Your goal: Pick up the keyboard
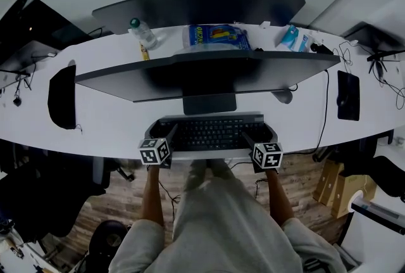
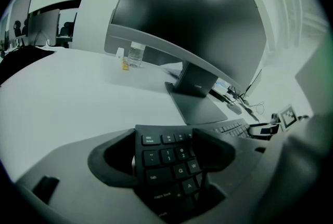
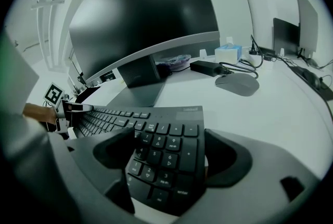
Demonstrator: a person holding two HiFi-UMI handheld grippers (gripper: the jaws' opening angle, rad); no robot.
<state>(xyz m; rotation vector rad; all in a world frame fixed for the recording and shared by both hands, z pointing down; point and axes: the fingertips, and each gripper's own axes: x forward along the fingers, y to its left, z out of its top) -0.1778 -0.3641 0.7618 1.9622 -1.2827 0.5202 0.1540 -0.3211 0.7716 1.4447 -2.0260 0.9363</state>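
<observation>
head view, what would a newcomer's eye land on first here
The black keyboard at the desk's near edge stands out first, with the left tool clamped on its left end and the right tool on its right end. Just behind it looms a wide dark monitor on its stand, spanning the middle of the white desk.

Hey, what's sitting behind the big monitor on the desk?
Behind the monitor are a clear bottle, a blue-and-yellow packet and a blue box. The monitor covers the desk strip right beneath it, so anything there is hidden.
</observation>
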